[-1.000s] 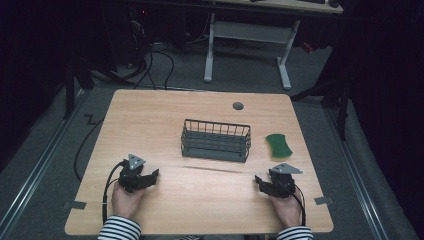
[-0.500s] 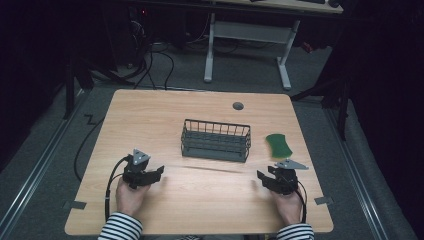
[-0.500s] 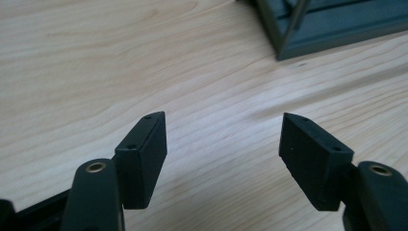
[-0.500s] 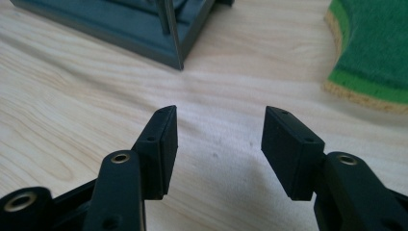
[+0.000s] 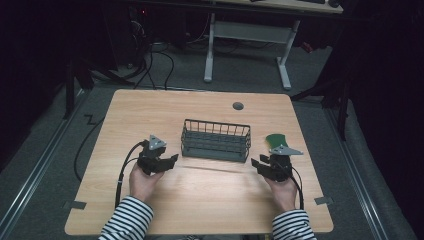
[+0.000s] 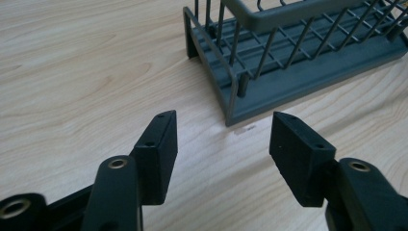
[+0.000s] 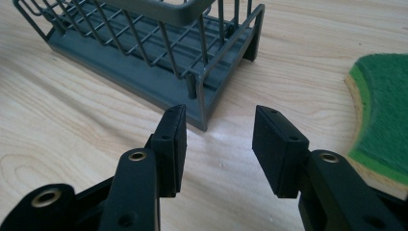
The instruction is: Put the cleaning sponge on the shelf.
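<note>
A dark grey wire basket [image 5: 215,140] stands empty at the middle of the wooden table [image 5: 200,210]. A green sponge [image 5: 275,140] with a yellow underside lies to its right. My left gripper [image 5: 172,161] hovers near the basket's front left corner [image 6: 231,103], jaws open and empty [image 6: 222,139]. My right gripper [image 5: 256,164] sits near the basket's front right corner [image 7: 202,108], open with nothing between its jaws [image 7: 219,137]. The sponge [image 7: 382,113] lies just right of it.
A round grey grommet [image 5: 238,106] is set into the table near its far edge. Beyond the table stands a white desk frame [image 5: 250,35] on a dark floor with cables. Tape marks [image 5: 323,201] sit near the front corners.
Both grippers have moved forward and inward toward the basket's front corners. The basket and sponge have not moved.
</note>
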`<state>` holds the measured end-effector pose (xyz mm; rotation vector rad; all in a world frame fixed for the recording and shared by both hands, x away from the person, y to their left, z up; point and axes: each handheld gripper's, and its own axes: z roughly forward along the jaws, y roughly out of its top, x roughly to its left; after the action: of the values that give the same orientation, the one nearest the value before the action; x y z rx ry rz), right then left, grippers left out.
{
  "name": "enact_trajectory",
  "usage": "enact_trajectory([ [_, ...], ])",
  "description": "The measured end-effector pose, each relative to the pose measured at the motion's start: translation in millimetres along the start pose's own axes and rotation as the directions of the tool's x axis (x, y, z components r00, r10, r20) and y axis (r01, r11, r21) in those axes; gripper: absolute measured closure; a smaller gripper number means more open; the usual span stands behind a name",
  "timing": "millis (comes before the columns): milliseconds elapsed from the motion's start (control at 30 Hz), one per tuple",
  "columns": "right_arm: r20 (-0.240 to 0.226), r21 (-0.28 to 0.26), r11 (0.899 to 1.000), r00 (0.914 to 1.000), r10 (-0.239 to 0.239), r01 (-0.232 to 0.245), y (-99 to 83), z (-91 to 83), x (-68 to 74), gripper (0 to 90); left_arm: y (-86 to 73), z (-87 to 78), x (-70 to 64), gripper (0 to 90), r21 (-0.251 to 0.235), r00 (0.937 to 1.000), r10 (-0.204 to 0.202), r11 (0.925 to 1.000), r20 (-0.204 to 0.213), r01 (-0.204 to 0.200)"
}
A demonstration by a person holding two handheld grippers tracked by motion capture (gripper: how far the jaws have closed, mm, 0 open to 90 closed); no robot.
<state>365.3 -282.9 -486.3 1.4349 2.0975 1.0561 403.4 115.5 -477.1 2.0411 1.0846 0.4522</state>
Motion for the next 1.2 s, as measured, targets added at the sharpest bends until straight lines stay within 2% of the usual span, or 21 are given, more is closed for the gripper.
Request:
enact_trajectory([
  [100,-0.010,0.005,1.000,0.9999,0.001,-0.001,3.7,6.6,1.1,56.7,8.4,9.4,-3.7,45.0,0.012,0.9999,0.003,0.9999,0.015,-0.003],
  [233,-0.015,0.006,1.000,0.9999,-0.003,0.003,6.3,11.3,3.2,57.4,12.5,17.2,-6.3,46.5,0.013,0.9999,0.010,0.9999,0.013,-0.011],
  [467,-0.024,0.019,1.000,0.9996,0.017,-0.016,9.8,21.6,3.2,59.9,14.8,33.8,-4.8,52.8,0.026,0.9996,-0.018,0.9995,0.024,0.017],
  [567,-0.030,0.026,0.999,0.9994,0.020,-0.019,10.9,24.4,3.4,61.0,14.0,36.4,-5.0,54.5,0.031,0.9999,-0.006,0.9995,0.015,0.005],
  [700,-0.060,0.050,0.999,0.9979,0.022,-0.019,13.6,30.6,5.0,66.8,13.0,40.3,-4.9,58.7,0.036,0.9999,0.008,0.9993,0.011,-0.009],
  [833,-0.075,0.059,0.998,0.9969,0.025,-0.021,14.2,34.1,5.2,69.2,12.7,44.2,-2.9,62.4,0.038,0.9997,0.010,0.9992,0.024,-0.010],
  [900,-0.089,0.069,0.997,0.9955,0.032,-0.026,13.9,36.3,4.2,72.2,12.2,46.2,-2.6,66.5,0.044,0.9990,0.000,0.9990,0.044,-0.002],
  [1133,-0.098,0.081,0.996,0.9943,0.041,-0.033,13.1,36.1,-0.5,79.5,11.8,50.1,-4.0,75.1,0.051,0.9968,-0.012,0.9987,0.079,0.008],
  [1200,-0.100,0.079,0.997,0.9944,0.035,-0.027,12.9,36.1,-1.3,80.7,11.7,51.2,-4.7,77.2,0.054,0.9972,-0.009,0.9986,0.074,0.005],
])
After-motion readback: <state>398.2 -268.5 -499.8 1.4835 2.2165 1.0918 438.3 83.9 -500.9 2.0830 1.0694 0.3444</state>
